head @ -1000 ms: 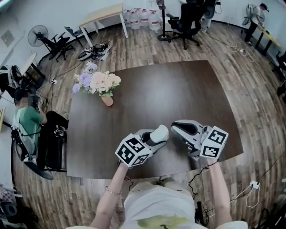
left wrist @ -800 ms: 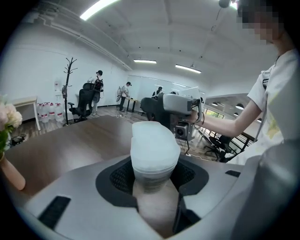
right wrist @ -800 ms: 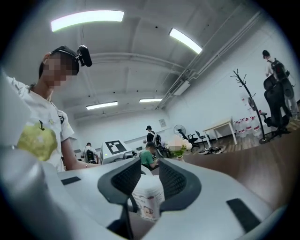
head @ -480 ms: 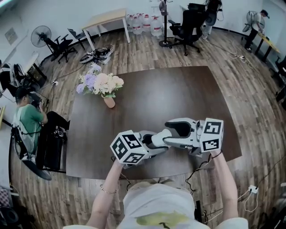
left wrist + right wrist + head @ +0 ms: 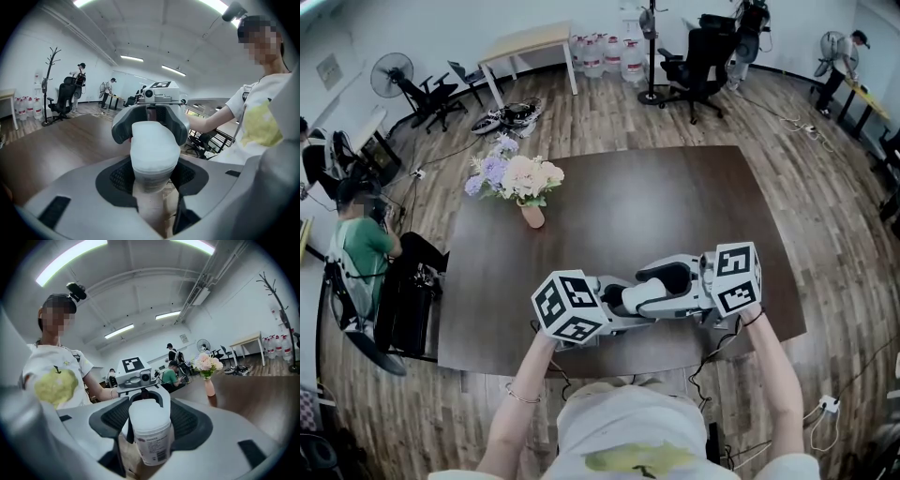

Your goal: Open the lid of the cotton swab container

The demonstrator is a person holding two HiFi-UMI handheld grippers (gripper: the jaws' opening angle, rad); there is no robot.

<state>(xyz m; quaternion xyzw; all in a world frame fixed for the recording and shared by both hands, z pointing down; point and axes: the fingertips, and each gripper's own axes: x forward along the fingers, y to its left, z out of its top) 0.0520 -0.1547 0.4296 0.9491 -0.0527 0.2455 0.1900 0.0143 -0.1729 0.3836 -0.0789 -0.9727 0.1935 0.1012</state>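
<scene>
The dark table fills the middle of the head view. I work low in that frame, above its near edge and well apart from the flowers at the upper left.

My left gripper comes in from the lower left and my right gripper from the lower right. They meet nose to nose at lower centre. Between them the cotton swab container stands roughly upright, held off the table.

In the left gripper view my left jaws are clamped on the labelled body at the bottom centre of the frame. The white lid rises above them to mid-frame, with my right jaws closed round its upper part. The right gripper view agrees, with the pads pressing both sides of the white tub at lower centre. The lid looks seated, not yet off.

To do this well, I think the left must simply hold firm and not turn. It should grip below the lid's rim, so it does not pinch the lid down onto the body. The right should work the lid along the container's own axis, twisting or lifting as it allows. It should squeeze only enough not to slip on the smooth plastic. A sideways yank could tip the tub and spill the swabs.
</scene>
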